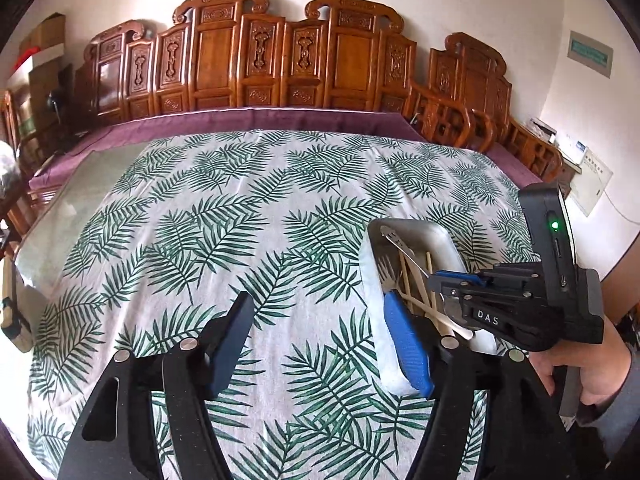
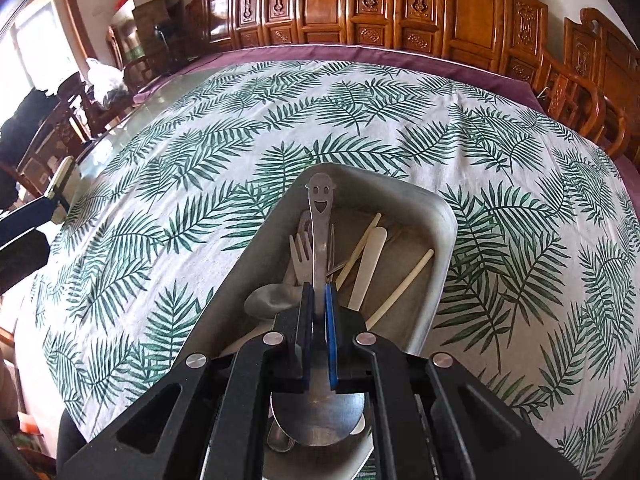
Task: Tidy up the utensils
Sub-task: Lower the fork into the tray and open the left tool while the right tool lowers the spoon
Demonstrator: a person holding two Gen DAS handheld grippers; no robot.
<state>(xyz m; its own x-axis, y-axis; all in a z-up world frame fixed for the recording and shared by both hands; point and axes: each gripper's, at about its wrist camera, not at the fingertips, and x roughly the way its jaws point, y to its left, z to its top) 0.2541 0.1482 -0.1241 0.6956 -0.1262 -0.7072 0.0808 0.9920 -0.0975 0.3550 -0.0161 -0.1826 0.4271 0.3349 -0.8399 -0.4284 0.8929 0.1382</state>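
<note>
Right tongs [image 2: 319, 320] clamped on a smiley-handled steel spoon [image 2: 319, 216] above the metal tray [image 2: 436, 240], fork [image 2: 301, 256] and wooden chopsticks [image 2: 404, 284] lying just beyond. Left tongs [image 1: 320, 344] spread apart over the leaf-print surface [image 1: 240, 208], tray immediately right.

Readable text: one marking only.
"DAS" in white letters on the black body of the right gripper [image 1: 452, 280], left wrist view. Wall sign [image 1: 591, 53] and papers: print too blurred to read.
</note>
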